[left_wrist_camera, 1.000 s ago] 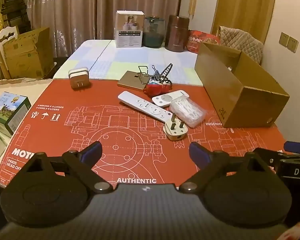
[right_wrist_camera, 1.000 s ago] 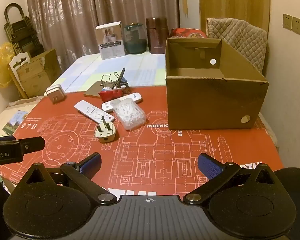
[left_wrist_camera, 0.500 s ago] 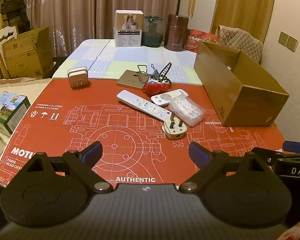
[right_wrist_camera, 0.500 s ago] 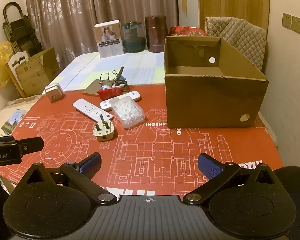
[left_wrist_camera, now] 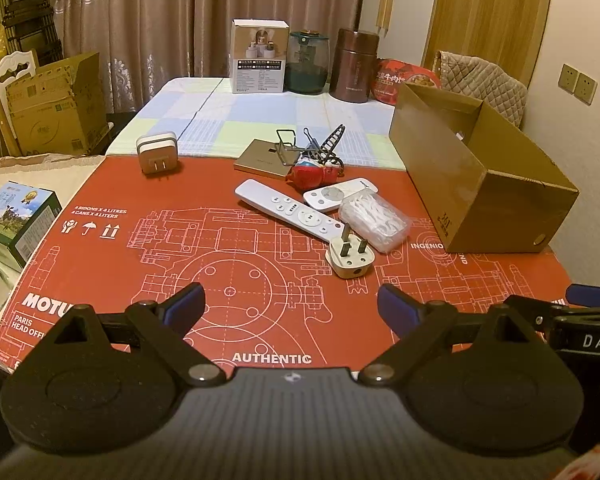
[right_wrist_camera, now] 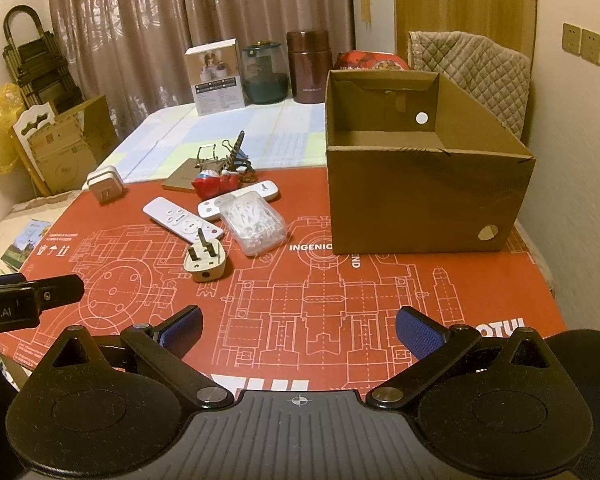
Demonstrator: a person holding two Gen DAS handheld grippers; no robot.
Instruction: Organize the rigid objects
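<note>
Almost nothing had changed over the last second, which suggests the sorting had not yet begun. The left gripper (left_wrist_camera: 290,300) hung over the near edge of the red mat (left_wrist_camera: 148,248) with its fingers spread wide and nothing between them; the right gripper (right_wrist_camera: 298,326) did the same, fingers spread and empty. Both stood as they had in the earlier frames, apart from a slight drift of the left view.

The rigid items lay clustered on the surface at about twelve o'clock from the left gripper: a three-pin plug (left_wrist_camera: 350,258) nearest, touching the end of a long white remote (left_wrist_camera: 288,211), a clear bag of white pieces (left_wrist_camera: 374,216) just beside it at one o'clock, a smaller remote (left_wrist_camera: 338,196) behind, then a red toy (left_wrist_camera: 312,174) with binder clips (left_wrist_camera: 290,142) on a flat tan box (left_wrist_camera: 258,158). A white charger (left_wrist_camera: 157,152) sat apart at eleven o'clock. The open cardboard box (right_wrist_camera: 428,196), seemingly the destination, stood at one o'clock from the right gripper and looked empty, so every item was still to be moved; the plug seemed the easiest first pick.
</note>
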